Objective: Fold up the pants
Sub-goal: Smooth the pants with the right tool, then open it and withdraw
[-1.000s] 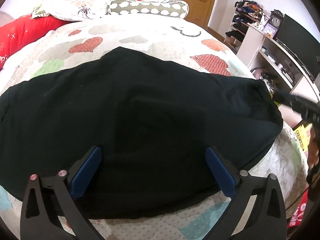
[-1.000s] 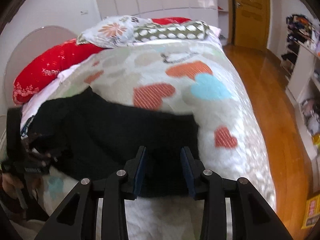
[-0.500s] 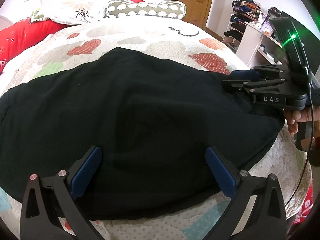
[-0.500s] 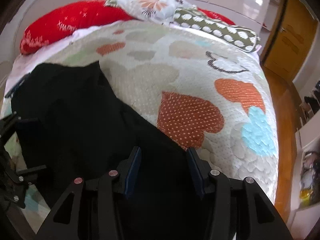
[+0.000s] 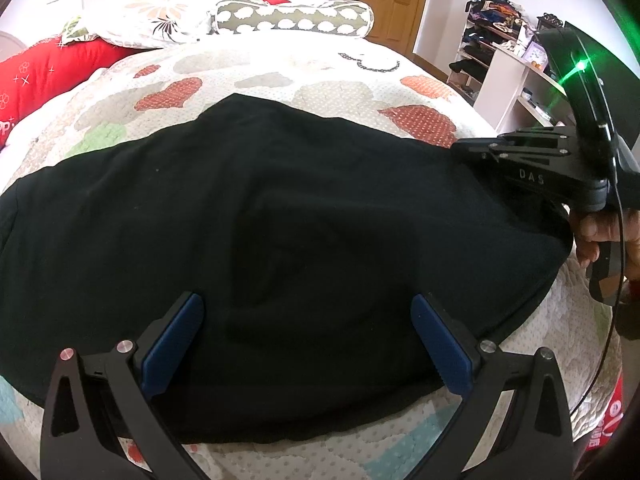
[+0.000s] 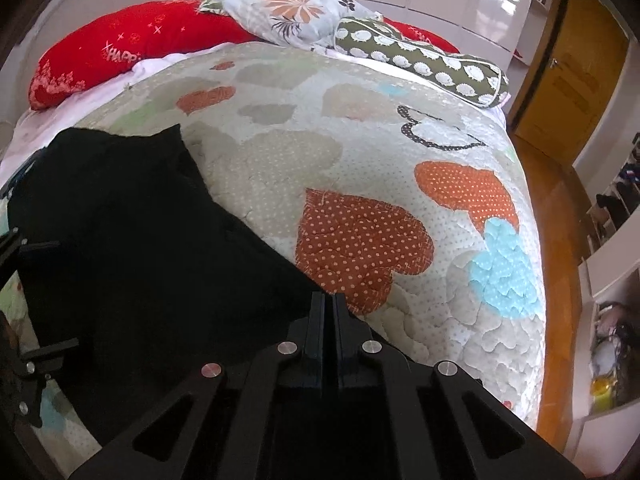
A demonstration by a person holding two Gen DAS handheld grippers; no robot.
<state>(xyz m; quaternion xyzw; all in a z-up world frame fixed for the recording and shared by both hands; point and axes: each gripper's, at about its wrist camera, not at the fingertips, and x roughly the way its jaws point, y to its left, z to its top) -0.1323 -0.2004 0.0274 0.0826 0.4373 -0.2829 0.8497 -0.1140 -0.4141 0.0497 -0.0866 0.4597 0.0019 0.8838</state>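
Black pants [image 5: 280,200] lie spread flat across the heart-patterned quilt [image 5: 280,68]. My left gripper [image 5: 308,336] hovers over their near edge, blue pads wide apart, open, with nothing pinched. My right gripper [image 6: 329,300] is shut, its fingertips closed together on the pants' [image 6: 140,240] far right edge where black cloth meets quilt [image 6: 360,140]. In the left wrist view the right gripper [image 5: 460,148] reaches in from the right, held by a hand [image 5: 596,232]. The cloth between the right pads is hidden by the fingers.
Red, floral and spotted pillows [image 6: 280,12] line the head of the bed. A wooden door [image 6: 572,80] and wood floor lie to the right. White shelves [image 5: 516,80] with clutter stand beside the bed's right side.
My right gripper swung in over the pants' right edge, rolled, dropped slightly, and its jaws went from apart to closed on the cloth. The left gripper stayed still and open.
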